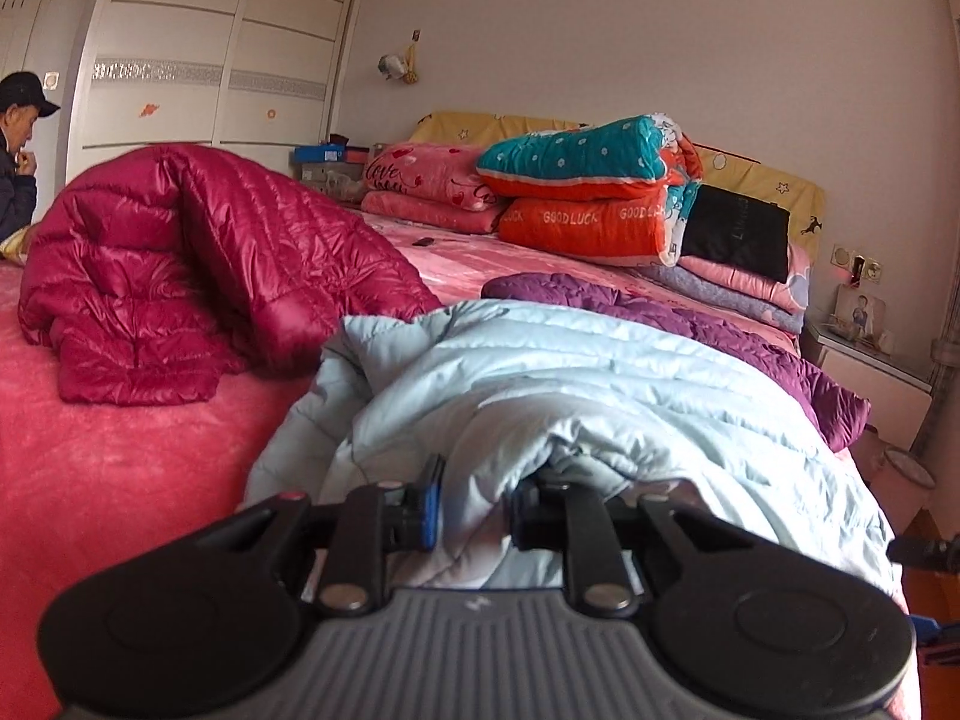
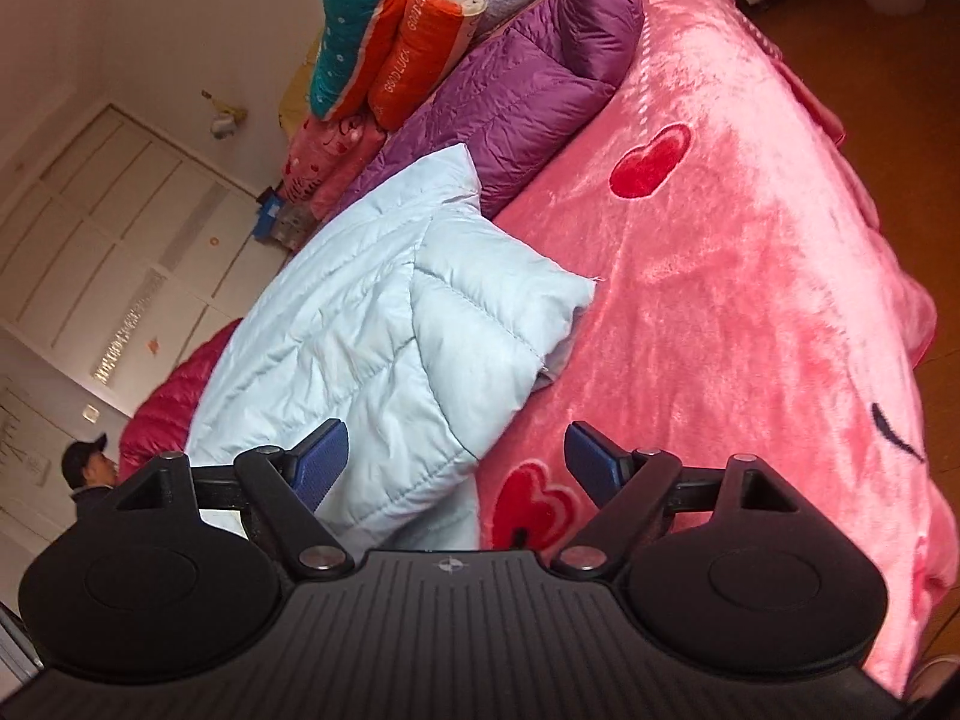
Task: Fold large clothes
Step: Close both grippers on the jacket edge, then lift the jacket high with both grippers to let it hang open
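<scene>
A pale blue puffer jacket (image 1: 570, 378) lies bunched on the pink bed. My left gripper (image 1: 474, 504) is shut on a fold of its fabric, which fills the gap between the blue pads. In the right wrist view the same jacket (image 2: 360, 324) lies partly folded, a sleeve (image 2: 498, 312) pointing right. My right gripper (image 2: 456, 462) is open and empty, just above the jacket's near edge, its left pad over the fabric. A purple puffer jacket (image 1: 690, 312) lies beyond the blue one and also shows in the right wrist view (image 2: 522, 90).
A crimson puffer jacket (image 1: 180, 276) is heaped at the left. Folded quilts (image 1: 588, 192) are stacked at the headboard. A person in a cap (image 1: 18, 150) sits at the far left. A nightstand (image 1: 864, 348) and the wooden floor (image 2: 900, 90) lie right of the pink heart blanket (image 2: 750, 300).
</scene>
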`<state>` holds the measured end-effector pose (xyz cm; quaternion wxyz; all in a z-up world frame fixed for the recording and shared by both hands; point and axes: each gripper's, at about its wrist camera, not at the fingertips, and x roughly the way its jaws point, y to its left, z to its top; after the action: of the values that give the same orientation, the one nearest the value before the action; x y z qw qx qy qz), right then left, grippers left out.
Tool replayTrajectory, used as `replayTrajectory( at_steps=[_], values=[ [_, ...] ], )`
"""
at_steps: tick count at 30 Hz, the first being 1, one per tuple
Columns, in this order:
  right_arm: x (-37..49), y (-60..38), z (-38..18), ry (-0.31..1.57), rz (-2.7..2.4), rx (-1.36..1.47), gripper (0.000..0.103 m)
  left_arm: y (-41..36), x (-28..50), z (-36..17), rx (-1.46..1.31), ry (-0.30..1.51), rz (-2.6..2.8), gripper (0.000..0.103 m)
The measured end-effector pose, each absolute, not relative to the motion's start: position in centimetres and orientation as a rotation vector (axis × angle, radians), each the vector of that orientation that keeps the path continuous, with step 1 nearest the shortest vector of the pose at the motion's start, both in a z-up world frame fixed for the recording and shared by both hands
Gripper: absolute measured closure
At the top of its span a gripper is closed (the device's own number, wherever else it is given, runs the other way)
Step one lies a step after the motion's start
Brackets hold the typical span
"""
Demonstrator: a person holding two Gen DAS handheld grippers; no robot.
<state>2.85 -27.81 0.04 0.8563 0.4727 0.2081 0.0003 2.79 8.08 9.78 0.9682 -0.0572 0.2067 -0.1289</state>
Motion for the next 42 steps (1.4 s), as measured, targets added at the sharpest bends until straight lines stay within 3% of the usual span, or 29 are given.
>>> replayTrajectory(
  at_steps=[5,8,10,15,22,42],
  values=[
    [4.5,-28.6,-0.5,0.393,0.058,1.090,0.015,8.2,3.5,8.8,-0.131,0.456,-0.281,0.077],
    [5.6,-28.7,-0.6,0.391,0.075,1.132,0.036,8.1,3.8,8.3,-0.129,0.472,-0.276,0.071],
    [6.0,-28.6,-0.4,0.402,0.062,1.121,0.059,8.2,3.9,8.2,-0.133,0.478,-0.280,0.072],
    [5.2,-28.1,1.4,0.383,0.041,1.087,0.082,8.1,3.0,9.0,-0.127,0.425,-0.307,0.095],
    [3.0,-26.5,7.7,0.309,-0.018,0.872,0.088,8.5,0.8,11.6,-0.156,0.317,-0.342,0.100],
    [-11.1,-21.5,24.5,-0.080,-0.013,0.516,0.090,12.7,-11.5,25.3,-0.245,-0.027,-0.401,0.100]
  ],
)
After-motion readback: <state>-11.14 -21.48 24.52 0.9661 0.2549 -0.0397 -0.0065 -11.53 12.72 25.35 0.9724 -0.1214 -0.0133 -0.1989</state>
